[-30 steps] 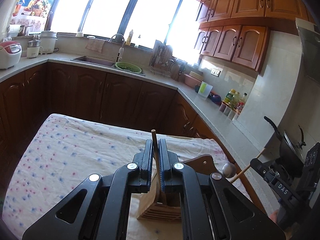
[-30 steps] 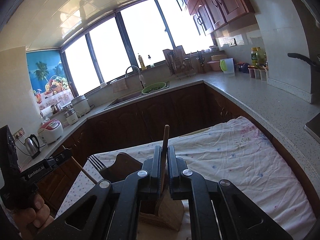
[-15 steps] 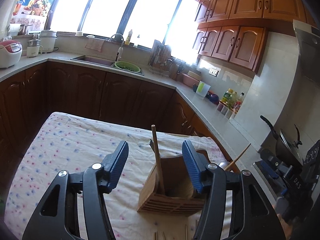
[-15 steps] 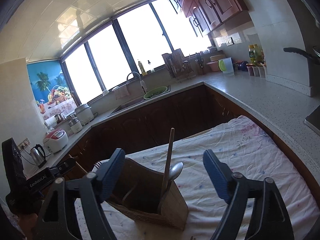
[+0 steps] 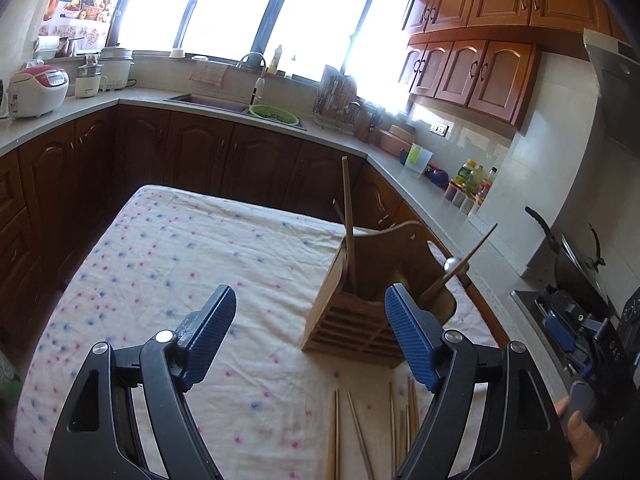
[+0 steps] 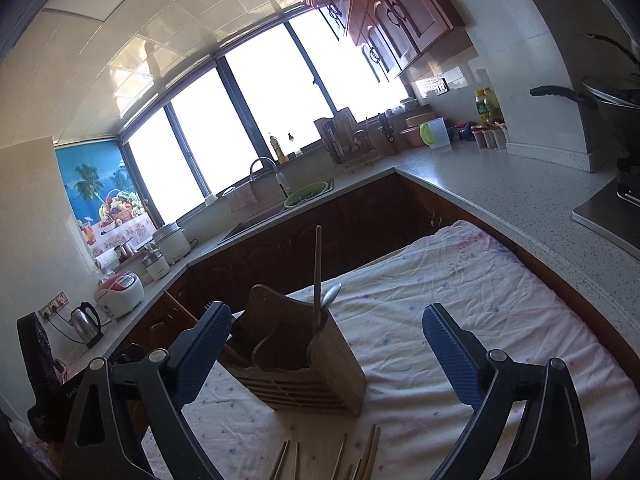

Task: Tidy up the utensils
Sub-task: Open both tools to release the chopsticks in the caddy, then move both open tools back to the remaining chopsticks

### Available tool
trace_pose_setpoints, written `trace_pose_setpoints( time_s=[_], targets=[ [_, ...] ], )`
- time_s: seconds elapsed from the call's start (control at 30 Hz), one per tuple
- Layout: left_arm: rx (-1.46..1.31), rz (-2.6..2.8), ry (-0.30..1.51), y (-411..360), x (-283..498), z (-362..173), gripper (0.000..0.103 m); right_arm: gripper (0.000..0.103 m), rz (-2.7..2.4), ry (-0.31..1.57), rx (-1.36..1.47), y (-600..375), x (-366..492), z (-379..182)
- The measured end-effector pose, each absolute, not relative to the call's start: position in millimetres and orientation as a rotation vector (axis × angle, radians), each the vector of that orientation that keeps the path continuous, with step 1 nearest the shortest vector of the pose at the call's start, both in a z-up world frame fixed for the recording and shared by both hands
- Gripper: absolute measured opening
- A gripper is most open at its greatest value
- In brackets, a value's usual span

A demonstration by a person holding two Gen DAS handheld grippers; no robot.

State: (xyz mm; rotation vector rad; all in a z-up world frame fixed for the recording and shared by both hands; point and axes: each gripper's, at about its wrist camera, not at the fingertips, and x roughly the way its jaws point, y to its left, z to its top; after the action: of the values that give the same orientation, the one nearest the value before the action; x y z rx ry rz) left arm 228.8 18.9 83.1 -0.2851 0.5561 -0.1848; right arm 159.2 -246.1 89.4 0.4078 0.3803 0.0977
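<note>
Kitchen table cloth (image 5: 180, 264), loose chopsticks (image 5: 360, 436) cropped, holder (image 6: 304, 356) contents seemingly spoon

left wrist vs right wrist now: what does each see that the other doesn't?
Left wrist only: the right tongs at the frame edge, a leaning chopstick in the holder.
Right wrist only: silver electric kettle on the counter.
Both: slatted wooden utensil holder on the floral cloth, upright wooden chopstick, loose chopsticks near the camera, own tongs open.

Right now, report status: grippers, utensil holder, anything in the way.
Left gripper open, empty. Right gripper open, empty. Wooden utensil holder upright on the floral tablecloth, chopsticks and spoon inside. Loose chopsticks lie in front; nothing blocks them.
</note>
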Motion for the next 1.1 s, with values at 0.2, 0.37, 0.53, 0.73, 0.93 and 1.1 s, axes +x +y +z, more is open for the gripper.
trace_pose_setpoints(
  time_s=[0.2,0.37,0.53,0.73,0.93,1.1],
  targets=[
    [-0.263,-0.176,0.64,18.9,201.0,48.9,0.079,0.098,0.09,0.476,0.388,-243.6,133.8,56.3],
    [-0.26,-0.175,0.704,20.6,184.8,21.9,0.079,0.098,0.073,0.559,0.386,-241.2,118.3,29.7],
    [-0.218,-0.156,0.764,17.1,175.1,-0.3,0.079,0.098,0.063,0.619,0.351,-235.6,109.2,12.4],
    [-0.093,-0.163,0.874,-6.6,175.6,-22.5,0.079,0.095,0.03,0.714,0.233,-216.6,113.9,-9.1],
    [0.004,-0.173,0.916,-32.5,180.4,-36.6,0.079,0.076,0.031,0.847,0.12,-192.7,133.6,-41.4],
    [0.069,-0.173,0.959,-49.9,187.5,-55.8,0.076,0.074,0.019,0.926,0.022,-177.9,142.4,-62.1]
  ],
)
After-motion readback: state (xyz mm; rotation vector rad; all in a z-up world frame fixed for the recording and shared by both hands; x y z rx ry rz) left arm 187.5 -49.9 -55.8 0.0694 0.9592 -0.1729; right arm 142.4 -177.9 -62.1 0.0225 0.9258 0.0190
